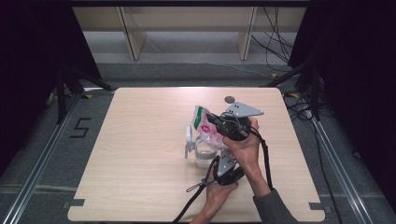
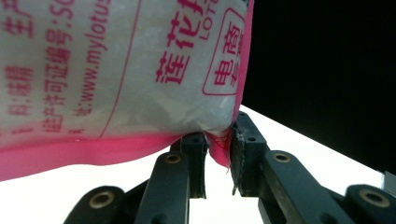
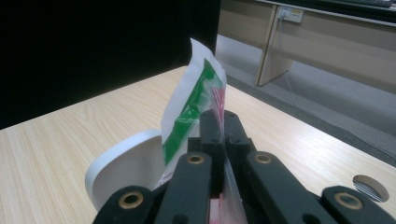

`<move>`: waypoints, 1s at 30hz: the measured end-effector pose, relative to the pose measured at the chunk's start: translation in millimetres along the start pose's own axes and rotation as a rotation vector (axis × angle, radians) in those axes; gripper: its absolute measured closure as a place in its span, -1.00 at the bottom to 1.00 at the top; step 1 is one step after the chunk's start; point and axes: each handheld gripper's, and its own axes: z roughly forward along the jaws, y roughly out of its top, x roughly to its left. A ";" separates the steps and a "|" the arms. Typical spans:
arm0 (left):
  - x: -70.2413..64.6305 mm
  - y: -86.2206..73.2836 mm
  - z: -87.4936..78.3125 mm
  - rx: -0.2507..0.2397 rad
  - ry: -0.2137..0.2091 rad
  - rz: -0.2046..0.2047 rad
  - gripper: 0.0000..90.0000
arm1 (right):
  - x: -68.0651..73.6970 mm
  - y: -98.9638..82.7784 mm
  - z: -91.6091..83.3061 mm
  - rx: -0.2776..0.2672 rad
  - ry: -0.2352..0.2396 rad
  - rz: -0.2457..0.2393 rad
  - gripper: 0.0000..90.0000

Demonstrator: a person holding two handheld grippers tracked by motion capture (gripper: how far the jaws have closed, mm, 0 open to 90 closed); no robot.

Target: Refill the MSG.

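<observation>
Right now one plastic bag (image 1: 205, 125), white with pink print and a green band near its far end, is held tilted in the air above the middle of the counter (image 1: 140, 140), a little right of centre. Just below its lower end stands one clear container (image 1: 204, 154) with a white lid (image 1: 189, 139) raised at its left side. Two tools hold the bag. The right tool (image 1: 215, 120), on the far side, has its jaws closed flat on the bag's upper part; in the right gripper view (image 3: 218, 122) the plastic runs up between its pads. The left tool (image 1: 223, 161), on the near side, grips the bag's lower pink corner, seen pinched in the left gripper view (image 2: 218, 144). One round hole (image 1: 229, 99) sits in the counter near its far edge, beyond the bag.
</observation>
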 end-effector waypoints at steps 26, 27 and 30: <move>-1.9 1.3 -0.1 -0.005 -0.006 0.000 0.71 | -2.5 0.5 0.9 -0.002 0.003 -0.004 1.00; -1.9 1.2 0.1 -0.006 -0.004 0.001 0.71 | -2.4 0.5 0.7 -0.001 0.005 -0.002 1.00; -2.0 1.4 0.1 -0.007 -0.005 -0.003 0.71 | -2.1 0.8 0.2 0.002 0.010 -0.002 1.00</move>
